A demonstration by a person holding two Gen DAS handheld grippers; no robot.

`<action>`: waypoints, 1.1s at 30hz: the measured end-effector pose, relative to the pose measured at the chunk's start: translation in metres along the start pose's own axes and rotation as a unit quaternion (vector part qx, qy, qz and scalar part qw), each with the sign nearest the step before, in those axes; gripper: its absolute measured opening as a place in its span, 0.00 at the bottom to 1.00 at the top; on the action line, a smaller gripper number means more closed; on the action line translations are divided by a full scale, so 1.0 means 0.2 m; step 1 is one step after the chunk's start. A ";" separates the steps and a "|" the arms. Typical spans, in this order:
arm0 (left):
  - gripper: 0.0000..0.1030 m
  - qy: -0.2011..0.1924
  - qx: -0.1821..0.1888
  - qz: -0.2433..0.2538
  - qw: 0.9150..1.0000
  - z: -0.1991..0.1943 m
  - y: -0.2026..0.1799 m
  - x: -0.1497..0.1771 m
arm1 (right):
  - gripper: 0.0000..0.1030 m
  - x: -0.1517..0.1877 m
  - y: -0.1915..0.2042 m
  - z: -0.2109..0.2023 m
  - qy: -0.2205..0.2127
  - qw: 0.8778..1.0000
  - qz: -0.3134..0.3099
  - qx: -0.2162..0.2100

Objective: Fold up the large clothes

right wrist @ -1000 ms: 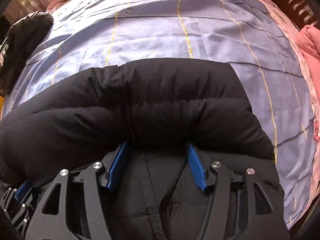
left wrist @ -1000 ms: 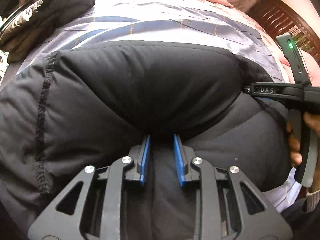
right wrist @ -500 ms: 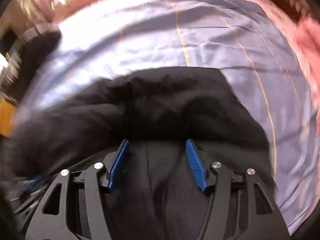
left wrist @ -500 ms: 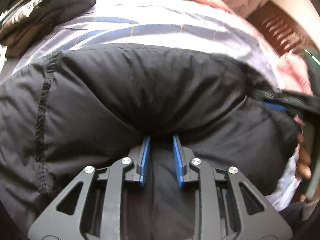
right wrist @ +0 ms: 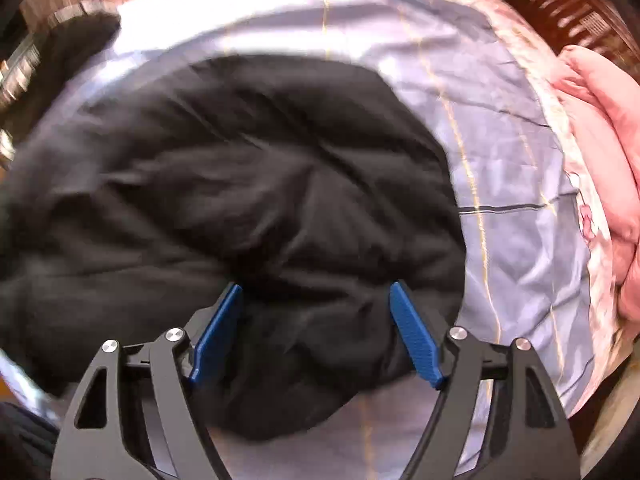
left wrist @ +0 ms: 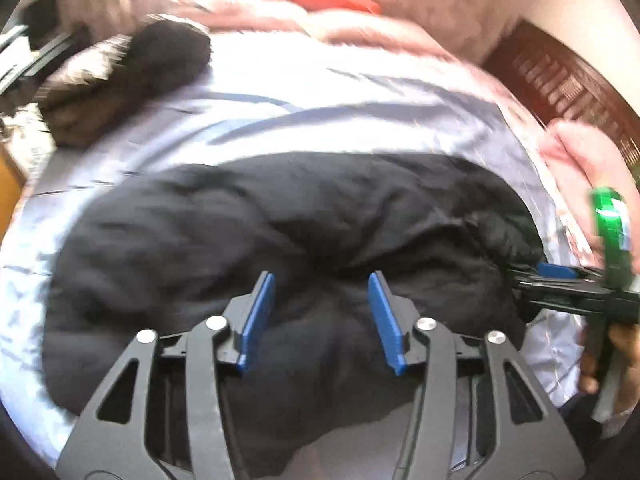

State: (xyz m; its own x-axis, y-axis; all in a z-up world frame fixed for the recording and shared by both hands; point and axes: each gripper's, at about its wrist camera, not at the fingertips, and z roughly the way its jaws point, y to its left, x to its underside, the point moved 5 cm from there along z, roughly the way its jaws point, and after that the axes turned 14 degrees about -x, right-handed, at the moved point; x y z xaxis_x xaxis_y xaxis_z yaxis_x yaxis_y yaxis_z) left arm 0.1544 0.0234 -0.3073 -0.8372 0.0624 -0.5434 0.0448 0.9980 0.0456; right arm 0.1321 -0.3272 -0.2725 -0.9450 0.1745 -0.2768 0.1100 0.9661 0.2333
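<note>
A black puffy jacket (left wrist: 280, 232) lies bunched and folded on the blue bedsheet (left wrist: 304, 112); it also fills the right wrist view (right wrist: 240, 184). My left gripper (left wrist: 320, 280) is open, its blue pads spread over the jacket's near edge, gripping nothing. My right gripper (right wrist: 316, 292) is open too, just above the jacket's near right edge. The right gripper also shows at the right edge of the left wrist view (left wrist: 552, 276), beside the jacket's right end.
A second dark garment (left wrist: 132, 76) lies at the sheet's far left. Pink bedding (right wrist: 600, 128) is piled at the right, with more along the far side (left wrist: 360, 28). A dark wooden headboard (left wrist: 568, 80) stands far right.
The left gripper was shut on a jacket fold; it has opened and let go. Both grippers have drawn back from the jacket, which now lies lower and flatter on the sheet.
</note>
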 end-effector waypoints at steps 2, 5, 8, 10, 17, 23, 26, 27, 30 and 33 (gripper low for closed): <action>0.49 -0.013 -0.047 -0.013 0.999 -0.05 0.15 0.03 | 0.75 0.03 0.18 -0.12 -0.034 0.998 -0.022 -0.051; 0.50 0.003 -0.098 -0.044 0.994 -0.04 0.31 0.11 | 0.75 0.12 0.54 -0.11 -0.026 0.990 -0.076 -0.115; 0.53 0.044 -0.087 -0.089 0.991 0.03 0.42 0.20 | 0.75 0.17 0.73 0.07 0.001 0.989 -0.102 -0.107; 0.53 0.051 -0.097 -0.090 0.990 0.06 0.45 0.22 | 0.76 0.19 0.78 0.20 0.018 0.991 -0.106 -0.086; 0.53 0.064 -0.129 -0.060 0.988 0.13 0.44 0.30 | 0.82 0.17 0.81 0.39 0.024 0.992 -0.116 -0.051; 0.54 0.074 -0.146 -0.049 0.985 0.20 0.41 0.31 | 0.84 0.16 0.74 0.42 0.023 0.991 -0.118 -0.056; 0.54 0.081 -0.147 -0.050 0.985 0.24 0.40 0.31 | 0.85 0.19 0.74 0.43 0.021 0.991 -0.119 -0.057; 0.55 0.085 -0.144 -0.052 0.985 0.26 0.40 0.31 | 0.85 0.18 0.74 0.44 0.020 0.991 -0.120 -0.058; 0.55 0.101 -0.135 -0.067 0.983 0.32 0.42 0.31 | 0.85 0.20 0.75 0.44 0.021 0.991 -0.122 -0.058; 0.56 0.078 -0.076 -0.139 0.984 0.23 0.50 0.29 | 0.85 0.20 0.75 0.34 0.014 0.990 -0.121 -0.074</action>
State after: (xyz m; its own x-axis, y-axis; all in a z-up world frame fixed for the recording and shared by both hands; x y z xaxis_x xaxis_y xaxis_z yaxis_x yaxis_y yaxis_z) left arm 0.1348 0.1277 -0.3730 -0.8800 -0.2268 -0.4174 -0.2696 0.9619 0.0459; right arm 0.1309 -0.1614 -0.3113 -0.9468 -0.0661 -0.3150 -0.1645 0.9405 0.2972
